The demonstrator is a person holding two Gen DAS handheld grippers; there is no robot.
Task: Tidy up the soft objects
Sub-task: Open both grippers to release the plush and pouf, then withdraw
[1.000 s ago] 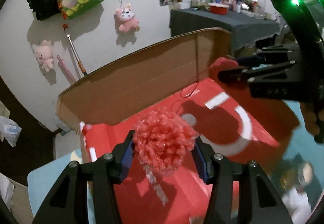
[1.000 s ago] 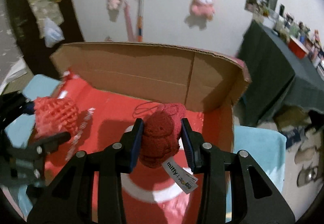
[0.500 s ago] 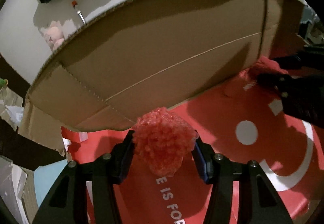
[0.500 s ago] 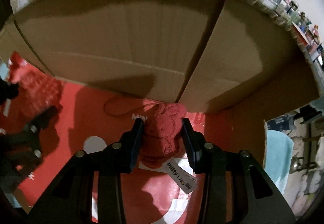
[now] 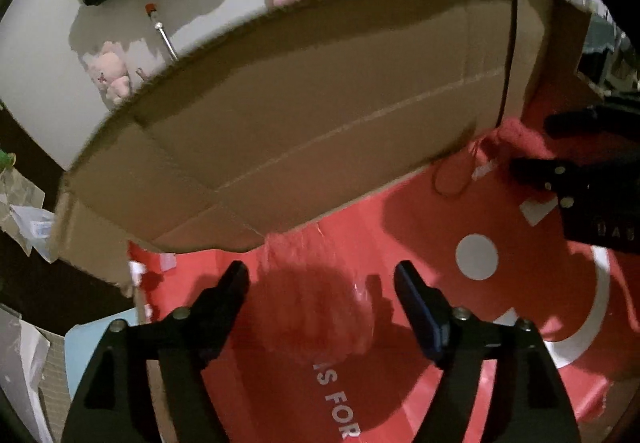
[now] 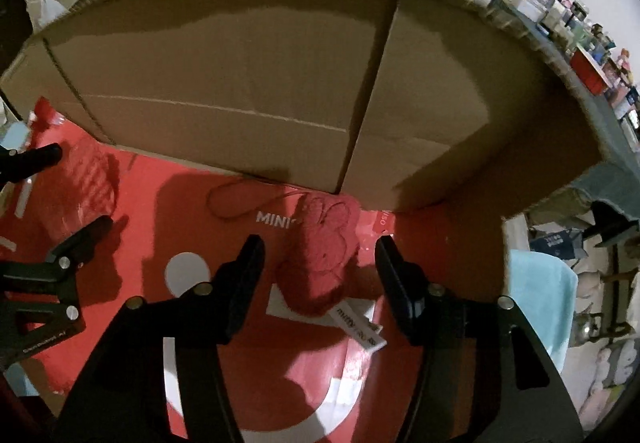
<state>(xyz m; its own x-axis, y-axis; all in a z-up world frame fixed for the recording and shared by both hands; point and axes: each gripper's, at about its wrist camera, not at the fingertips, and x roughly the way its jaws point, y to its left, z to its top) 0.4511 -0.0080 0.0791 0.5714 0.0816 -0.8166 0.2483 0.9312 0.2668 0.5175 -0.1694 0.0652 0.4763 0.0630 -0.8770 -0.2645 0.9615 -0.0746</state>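
Red knitted plush point(image 6: 320, 263): a dark red, fuzzy little figure with a stitched loop pattern on its front, lying on the box's red floor between my right fingers, clear of both.
Its tag point(image 6: 358, 327): white with printed letters, sticking out at its near end.
Its cord point(image 6: 236, 203): a thin red loop trailing to the left across the floor.
Pink-red foam net ball point(image 5: 316, 299): bumpy and blurred, on the red floor between my left fingers, touching neither.
Cardboard box point(image 6: 240, 83): brown walls, red printed bottom.

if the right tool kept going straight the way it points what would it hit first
Probably the red plush toy lying between the open right tool fingers, then the cardboard box wall behind it; depth is uncertain.
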